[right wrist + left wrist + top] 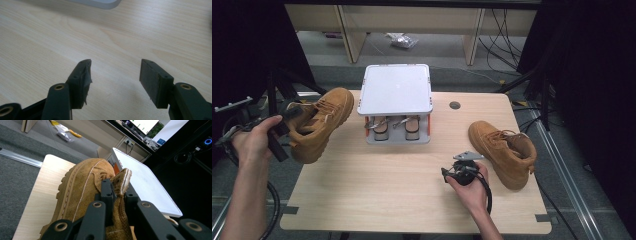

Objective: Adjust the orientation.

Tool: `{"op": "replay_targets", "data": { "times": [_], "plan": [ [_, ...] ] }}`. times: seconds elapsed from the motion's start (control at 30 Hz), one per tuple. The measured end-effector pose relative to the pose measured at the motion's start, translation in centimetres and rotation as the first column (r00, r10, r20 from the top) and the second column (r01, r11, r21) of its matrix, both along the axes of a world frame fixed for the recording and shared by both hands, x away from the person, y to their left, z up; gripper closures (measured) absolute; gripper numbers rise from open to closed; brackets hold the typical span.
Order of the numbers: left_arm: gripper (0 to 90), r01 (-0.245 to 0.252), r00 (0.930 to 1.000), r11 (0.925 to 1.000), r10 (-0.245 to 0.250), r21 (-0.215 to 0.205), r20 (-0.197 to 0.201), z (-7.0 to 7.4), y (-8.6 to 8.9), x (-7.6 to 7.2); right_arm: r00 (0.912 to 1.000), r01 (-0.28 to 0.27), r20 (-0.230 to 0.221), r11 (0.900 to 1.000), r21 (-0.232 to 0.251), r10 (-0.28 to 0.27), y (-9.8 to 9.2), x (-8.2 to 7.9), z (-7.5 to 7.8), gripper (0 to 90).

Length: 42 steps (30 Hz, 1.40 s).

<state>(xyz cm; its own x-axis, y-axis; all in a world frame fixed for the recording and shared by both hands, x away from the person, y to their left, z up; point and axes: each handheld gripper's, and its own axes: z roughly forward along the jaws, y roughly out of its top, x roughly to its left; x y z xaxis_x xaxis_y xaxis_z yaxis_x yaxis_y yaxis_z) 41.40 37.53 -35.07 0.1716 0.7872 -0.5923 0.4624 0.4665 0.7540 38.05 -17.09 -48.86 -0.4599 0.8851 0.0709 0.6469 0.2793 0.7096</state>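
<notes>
A tan suede boot (321,121) hangs tilted over the table's left edge, held by its collar. My left gripper (287,116) is shut on that collar; in the left gripper view the jaws pinch the boot's tongue and collar (121,182) between the fingertips (107,187). A second tan boot (504,150) lies on the table at the right. My right gripper (458,167) rests low over the wood just left of that boot, apart from it. Its jaws stand open with nothing between them (115,72).
A grey box with a flat white lid (397,90) stands at the table's back middle, with shoe trees (382,127) in its open front. A cable hole (455,105) sits right of it. Bare wood (387,185) lies at the front. Cables trail on the floor behind.
</notes>
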Motion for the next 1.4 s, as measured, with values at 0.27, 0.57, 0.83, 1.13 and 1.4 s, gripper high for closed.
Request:
{"op": "replay_targets", "data": {
  "times": [0.27, 0.57, 0.83, 1.13, 1.4],
  "plan": [
    [82.4, 0.009, 0.9999, 1.0, -0.009, 0.0, 0.009, 0.2, 0.0, 0.2, 0.9998, 0.011, -0.018, 1.0, 0.013, -0.011, 0.0, -0.1, 0.0, 43.3],
    [82.5, 0.006, 0.9999, 0.9999, -0.006, -0.015, 0.014, 0.6, -0.2, 0.5, 1.0, -0.002, 0.005, 1.0, 0.005, 0.002, -0.1, 0.1, -0.1, 43.3],
    [82.5, 0.012, 0.9997, 0.9999, -0.012, -0.01, 0.02, 0.9, -0.5, 0.8, 1.0, -0.002, 0.005, 1.0, 0.002, 0.002, -0.1, 0.1, -0.1, 43.2],
    [82.5, 0.008, 0.9995, 0.9995, -0.007, -0.029, 0.031, 1.6, -0.7, 1.2, 0.9999, 0.012, -0.007, 1.0, 0.021, -0.011, -0.1, -0.1, 0.1, 43.2],
    [82.5, 0.002, 0.9993, 0.9996, -0.001, -0.028, 0.038, 2.2, -0.6, 1.5, 0.9999, -0.007, 0.013, 1.0, 0.021, 0.007, -0.2, 0.3, 0.0, 43.3]
  ]
}}
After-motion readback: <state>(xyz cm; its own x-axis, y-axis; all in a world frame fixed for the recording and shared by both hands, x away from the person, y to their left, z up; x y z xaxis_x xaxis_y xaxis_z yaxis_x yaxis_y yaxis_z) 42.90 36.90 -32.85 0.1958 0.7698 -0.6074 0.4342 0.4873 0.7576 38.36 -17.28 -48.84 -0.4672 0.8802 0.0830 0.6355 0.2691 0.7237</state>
